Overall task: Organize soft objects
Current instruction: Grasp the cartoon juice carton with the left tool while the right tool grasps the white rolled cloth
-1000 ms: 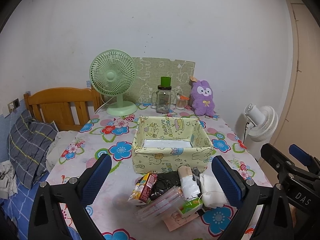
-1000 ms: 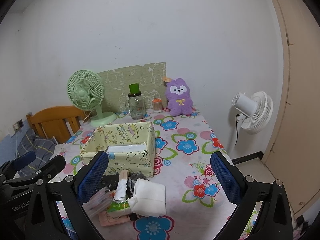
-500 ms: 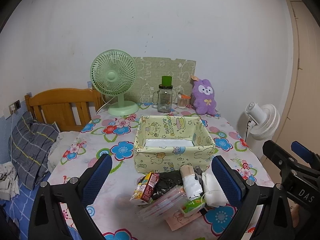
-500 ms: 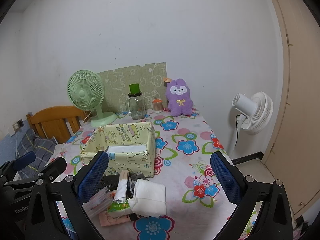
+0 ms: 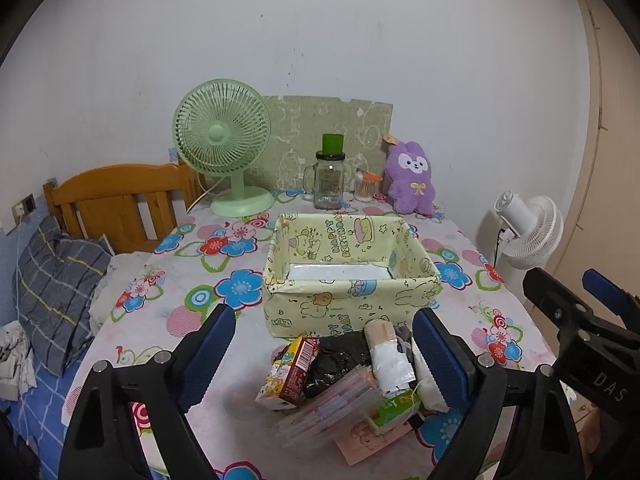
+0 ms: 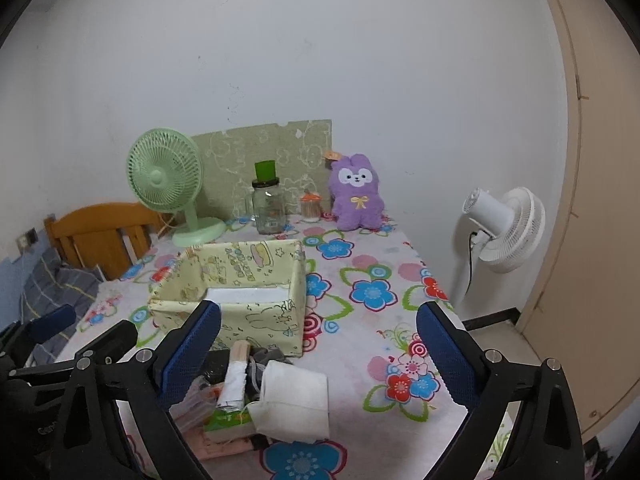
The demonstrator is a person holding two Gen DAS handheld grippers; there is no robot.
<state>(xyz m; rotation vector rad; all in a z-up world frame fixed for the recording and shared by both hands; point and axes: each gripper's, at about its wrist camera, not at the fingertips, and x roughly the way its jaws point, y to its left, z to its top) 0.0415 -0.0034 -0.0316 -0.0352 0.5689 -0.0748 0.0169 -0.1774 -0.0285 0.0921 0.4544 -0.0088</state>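
The pale yellow cartoon-printed open box (image 5: 352, 280) stands in the middle of the flower-patterned tablecloth (image 5: 192, 280) and serves as the landmark here; nothing soft lies in it yet, only a white sheet on its floor. The things to be sorted sit in a loose heap touching the box's near wall: a folded white cloth pad (image 6: 296, 404) at the heap's right end, a rolled beige-and-white bundle (image 5: 386, 354) leaning toward the box, a crumpled black plastic bag (image 5: 340, 360), a small red-and-yellow carton (image 5: 290, 374), a clear flat packet with pink print (image 5: 332, 404) and a green tissue pack (image 5: 394, 404). The left gripper (image 5: 324, 356) hangs above the heap with its blue jaws wide and nothing between the pads, though they have just been closing a little; the right gripper (image 6: 318, 354) is likewise wide, empty and just closing slightly, nearer the white pad. The likely trouble is the overlap: a grasp on the pad or the bundle could drag the packet or the carton along, or pinch only a top fold so the cloth unrolls on the lift. Both grippers converge on one small heap and could collide. A careless push could also shove the light box away toward the purple plush rabbit (image 5: 412, 180) behind it.
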